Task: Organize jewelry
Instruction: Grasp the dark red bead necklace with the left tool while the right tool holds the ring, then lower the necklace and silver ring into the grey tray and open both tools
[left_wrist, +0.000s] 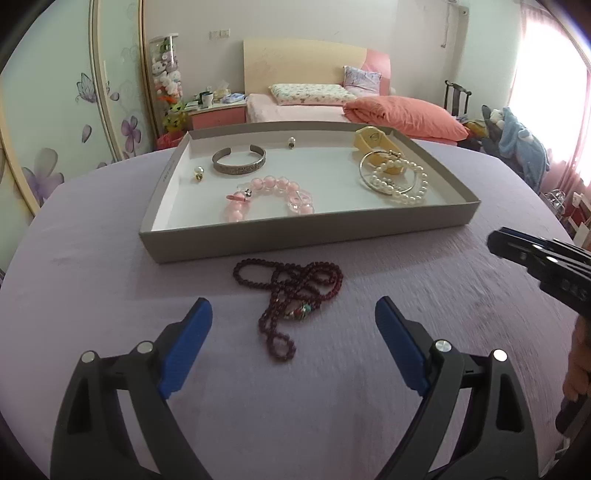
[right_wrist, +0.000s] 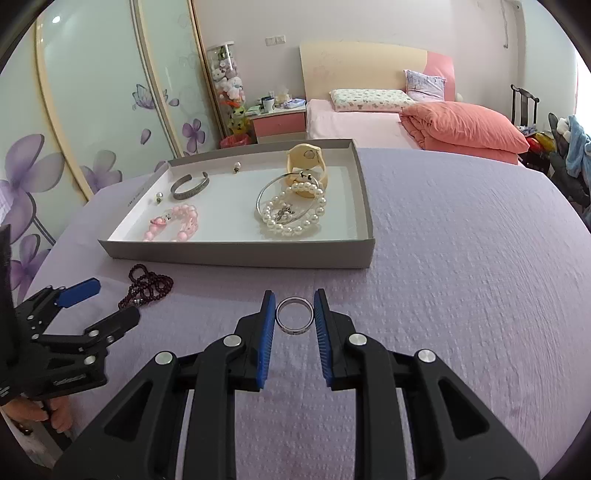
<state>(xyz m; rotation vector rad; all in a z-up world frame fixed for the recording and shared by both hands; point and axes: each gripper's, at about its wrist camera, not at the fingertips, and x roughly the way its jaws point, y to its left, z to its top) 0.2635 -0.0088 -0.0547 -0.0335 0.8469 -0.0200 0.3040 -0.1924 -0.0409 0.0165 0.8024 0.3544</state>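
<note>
Pinched between the blue ribbed pads of the right tool: a smooth silver ring, upright above the lilac quilted counter, short of the grey card tray. Already in the tray: pink bead bracelet, pearl strand, engraved cuff, thin hoop, cream watch, probably two small earrings. Still outside, in front of the tray: the dark red bead necklace, limp and tangled, framed by the wide, empty left tool.

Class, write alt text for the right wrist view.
The right gripper holds a silver ring between its blue fingers above a purple cloth. Behind it, a grey tray holds bracelets; dark beads lie beside the open left gripper.
</note>
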